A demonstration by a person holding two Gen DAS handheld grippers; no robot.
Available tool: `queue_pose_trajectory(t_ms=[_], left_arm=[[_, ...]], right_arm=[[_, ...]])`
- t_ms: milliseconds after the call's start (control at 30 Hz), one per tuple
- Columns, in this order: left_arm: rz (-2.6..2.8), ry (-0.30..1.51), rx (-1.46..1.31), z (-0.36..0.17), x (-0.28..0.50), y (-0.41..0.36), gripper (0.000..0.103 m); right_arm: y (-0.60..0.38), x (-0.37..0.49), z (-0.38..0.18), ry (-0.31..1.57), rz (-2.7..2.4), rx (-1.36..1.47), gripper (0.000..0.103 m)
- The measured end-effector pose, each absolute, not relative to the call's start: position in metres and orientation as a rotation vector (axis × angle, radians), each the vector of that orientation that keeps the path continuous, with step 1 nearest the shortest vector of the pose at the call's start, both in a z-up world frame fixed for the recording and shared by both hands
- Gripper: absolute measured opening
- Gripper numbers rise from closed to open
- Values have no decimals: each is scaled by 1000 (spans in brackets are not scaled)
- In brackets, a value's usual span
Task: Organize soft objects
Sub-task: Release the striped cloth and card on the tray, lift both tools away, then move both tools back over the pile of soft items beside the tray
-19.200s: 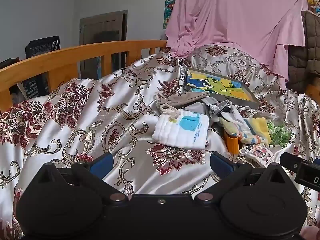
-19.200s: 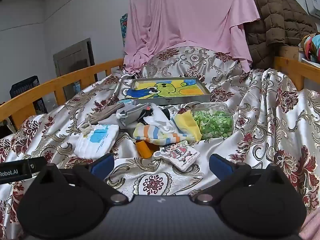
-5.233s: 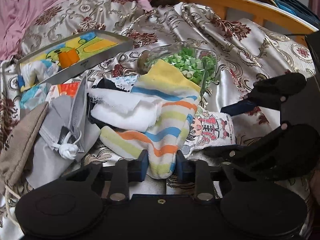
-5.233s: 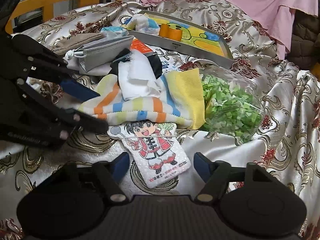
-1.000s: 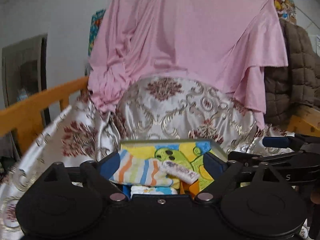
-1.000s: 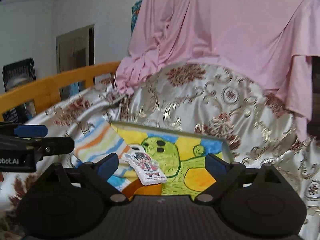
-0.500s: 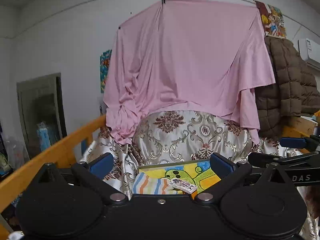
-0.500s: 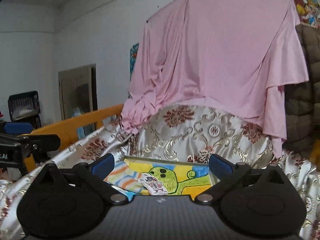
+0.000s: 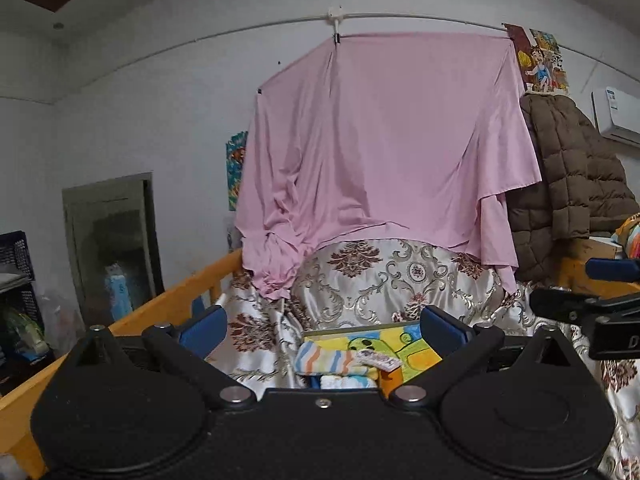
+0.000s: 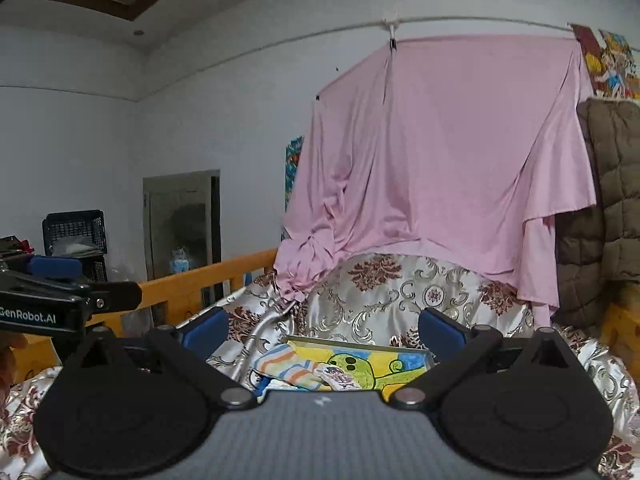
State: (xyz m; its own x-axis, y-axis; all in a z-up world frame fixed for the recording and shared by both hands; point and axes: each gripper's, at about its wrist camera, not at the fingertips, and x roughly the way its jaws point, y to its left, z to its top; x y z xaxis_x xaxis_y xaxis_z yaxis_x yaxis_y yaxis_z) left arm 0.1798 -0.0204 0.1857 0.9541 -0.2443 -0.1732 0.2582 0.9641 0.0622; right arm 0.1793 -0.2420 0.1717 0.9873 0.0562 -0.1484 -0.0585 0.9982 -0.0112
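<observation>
The cartoon-painted tray [image 9: 418,354] [image 10: 404,360] lies on the floral bedspread, low in both views. In it rest a striped towel [image 9: 324,360] [image 10: 286,366], a small cartoon-print cloth [image 9: 378,359] [image 10: 338,376] on top, a white cloth [image 9: 344,382] and a bit of orange [image 9: 386,382]. My left gripper [image 9: 322,328] is open and empty, held above and well back from the tray. My right gripper [image 10: 322,330] is also open and empty, equally far back. Each gripper shows at the edge of the other's view.
A pink sheet [image 9: 380,152] hangs from a wall rail behind the bed. The orange wooden bed rail [image 9: 172,304] [image 10: 208,280] runs along the left. A brown quilted jacket [image 9: 576,192] hangs at the right. A dark crate [image 10: 74,232] and a door [image 10: 180,220] stand at the left.
Both grippers have drawn back and risen from the tray, so it looks smaller and lower in each view. The towel and cartoon cloth stay lying in the tray.
</observation>
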Motion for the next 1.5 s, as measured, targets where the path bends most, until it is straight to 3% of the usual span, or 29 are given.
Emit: queue_pose_trajectory(t_ms=[567, 933, 1500], left_arm=[[-311, 217, 42, 113, 129, 28, 102], [-395, 381, 159, 45, 138, 21, 102], [-468, 530, 340, -14, 149, 0, 102]], right_arm=[[-199, 98, 111, 123, 7, -106, 103], [-191, 105, 41, 230, 6, -141, 103], [-194, 130, -35, 492, 29, -186, 103]])
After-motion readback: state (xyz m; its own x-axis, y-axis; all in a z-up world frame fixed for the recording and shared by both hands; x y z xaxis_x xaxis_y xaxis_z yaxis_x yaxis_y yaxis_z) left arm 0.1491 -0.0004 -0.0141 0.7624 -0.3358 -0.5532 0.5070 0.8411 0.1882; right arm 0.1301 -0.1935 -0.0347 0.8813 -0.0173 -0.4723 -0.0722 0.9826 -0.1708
